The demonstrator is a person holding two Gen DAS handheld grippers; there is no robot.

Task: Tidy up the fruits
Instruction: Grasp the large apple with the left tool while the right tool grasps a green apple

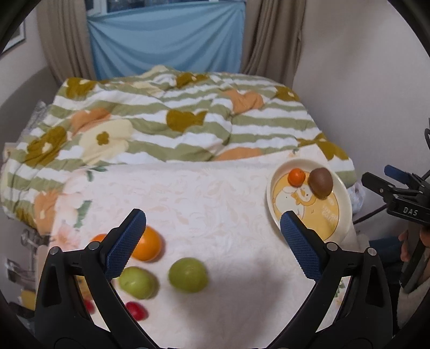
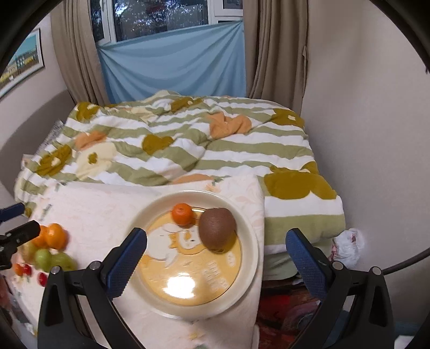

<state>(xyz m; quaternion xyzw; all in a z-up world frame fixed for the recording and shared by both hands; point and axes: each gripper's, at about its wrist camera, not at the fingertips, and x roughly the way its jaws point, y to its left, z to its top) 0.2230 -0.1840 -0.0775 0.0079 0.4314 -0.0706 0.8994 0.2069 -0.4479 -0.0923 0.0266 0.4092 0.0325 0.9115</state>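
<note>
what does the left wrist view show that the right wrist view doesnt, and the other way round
Only the left wrist view: the right gripper's body with its DAS label, held by a hand, and the loose fruit seen sharply, two green fruits and a large orange.
Only the right wrist view: the window, a framed picture, a crumpled white bag, and the plate's glossy near half.
Both: the plate holding a small orange and a kiwi, the striped floral quilt, the blue cloth, and open, empty jaws.
</note>
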